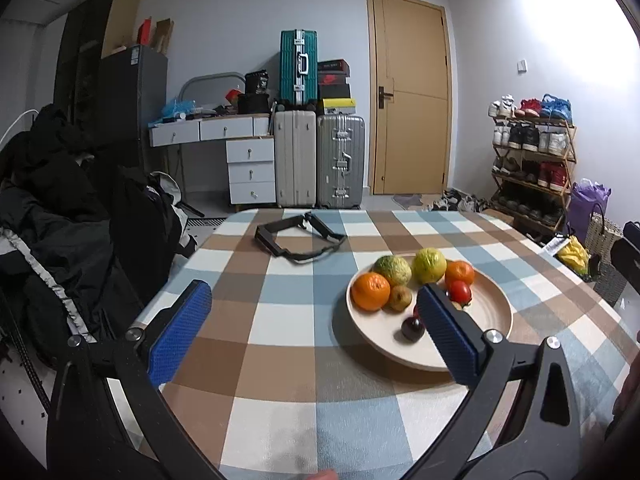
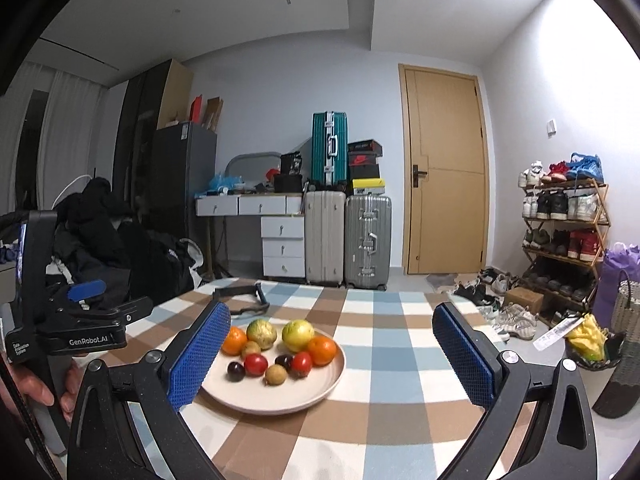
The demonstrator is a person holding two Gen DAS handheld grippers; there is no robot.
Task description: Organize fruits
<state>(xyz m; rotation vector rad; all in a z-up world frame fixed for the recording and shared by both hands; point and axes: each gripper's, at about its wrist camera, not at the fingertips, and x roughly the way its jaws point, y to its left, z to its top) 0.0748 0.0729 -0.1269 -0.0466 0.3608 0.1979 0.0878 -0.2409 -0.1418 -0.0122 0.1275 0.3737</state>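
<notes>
A beige plate [image 1: 486,320] [image 2: 324,382] on the checked tablecloth holds several fruits: two oranges [image 1: 370,291] [image 2: 322,350], two yellow-green citrus [image 1: 429,265] [image 2: 297,335], two red tomatoes [image 2: 256,364], dark plums [image 1: 412,328] [image 2: 235,369] and small brown fruits [image 2: 275,374]. My left gripper [image 1: 314,300] is open, left of the plate, and its right finger overlaps the plate's near side. My right gripper [image 2: 332,324] is open above the table, the plate lying by its left finger. Neither holds anything.
A black strap frame [image 1: 299,240] [image 2: 243,300] lies at the table's far side. A hand holds the left gripper's body [image 2: 76,328] at the left. Dark clothes are piled left of the table; suitcases, drawers, a door and a shoe rack stand behind.
</notes>
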